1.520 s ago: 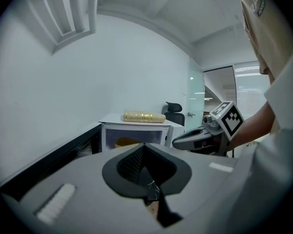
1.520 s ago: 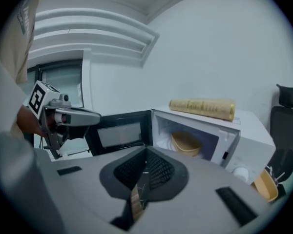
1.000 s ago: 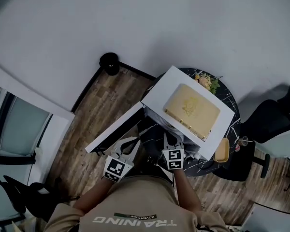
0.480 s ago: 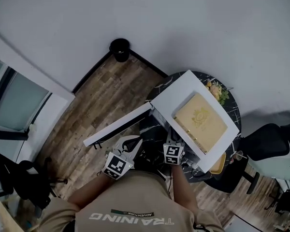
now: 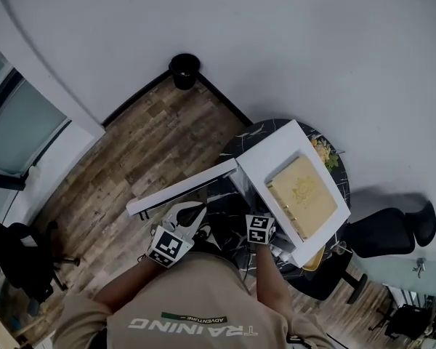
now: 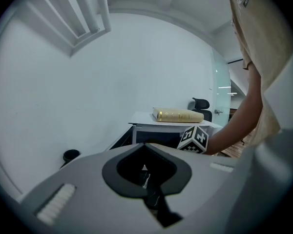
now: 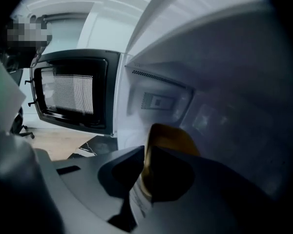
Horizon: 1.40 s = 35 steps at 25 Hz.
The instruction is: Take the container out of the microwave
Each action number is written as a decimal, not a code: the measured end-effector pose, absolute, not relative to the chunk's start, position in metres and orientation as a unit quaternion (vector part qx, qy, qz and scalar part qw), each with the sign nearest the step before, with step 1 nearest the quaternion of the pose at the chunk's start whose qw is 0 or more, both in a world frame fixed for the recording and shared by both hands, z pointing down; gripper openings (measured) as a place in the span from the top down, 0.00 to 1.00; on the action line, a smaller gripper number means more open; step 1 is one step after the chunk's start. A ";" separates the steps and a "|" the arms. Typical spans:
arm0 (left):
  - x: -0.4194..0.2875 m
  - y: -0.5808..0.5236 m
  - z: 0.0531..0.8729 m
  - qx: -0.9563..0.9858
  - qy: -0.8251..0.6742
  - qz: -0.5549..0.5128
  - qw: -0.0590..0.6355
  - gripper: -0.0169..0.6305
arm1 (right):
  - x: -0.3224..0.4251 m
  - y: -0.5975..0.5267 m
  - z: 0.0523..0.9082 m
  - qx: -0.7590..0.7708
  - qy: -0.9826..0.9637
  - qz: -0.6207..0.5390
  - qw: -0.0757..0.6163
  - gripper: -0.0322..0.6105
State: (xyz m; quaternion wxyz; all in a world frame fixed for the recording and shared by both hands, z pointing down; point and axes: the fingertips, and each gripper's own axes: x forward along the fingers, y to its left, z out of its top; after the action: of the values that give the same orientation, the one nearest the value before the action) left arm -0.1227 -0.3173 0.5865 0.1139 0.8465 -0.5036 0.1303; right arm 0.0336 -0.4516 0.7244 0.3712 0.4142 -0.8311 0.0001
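A white microwave stands on a round black marble table, its door swung open to the left. My right gripper reaches into the oven's mouth. In the right gripper view it is shut on the rim of a yellow container inside the cavity, with the mesh-windowed door at left. My left gripper hangs below the open door, shut with nothing in it. In the left gripper view the microwave is ahead.
A yellow book lies on top of the microwave. A plate of food sits behind it on the table. A black office chair stands to the right, a black bin by the wall, glass panels at far left.
The head camera has swung, so the microwave now sits further right in view. Both grippers keep about the same places relative to the microwave and its door.
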 end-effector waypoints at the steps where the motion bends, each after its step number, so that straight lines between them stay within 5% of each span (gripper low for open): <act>1: -0.125 -0.318 0.585 0.847 -0.504 0.130 0.111 0.97 | 0.031 -0.452 0.724 0.410 -0.832 0.000 0.374 0.94; 17: -0.134 -0.324 0.575 0.856 -0.494 0.123 0.093 0.97 | 0.035 -0.452 0.752 0.377 -0.797 0.007 0.472 0.94; 35: -0.128 -0.305 0.570 0.891 -0.433 0.112 0.082 0.97 | 0.040 -0.389 0.715 0.402 -0.793 -0.009 0.457 0.94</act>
State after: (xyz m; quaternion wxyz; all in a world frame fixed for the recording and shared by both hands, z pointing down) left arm -0.1279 -0.3046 0.5703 0.0820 0.8907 -0.4328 0.1120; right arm 0.0400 -0.3891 0.7147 0.4574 0.4019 -0.7932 -0.0089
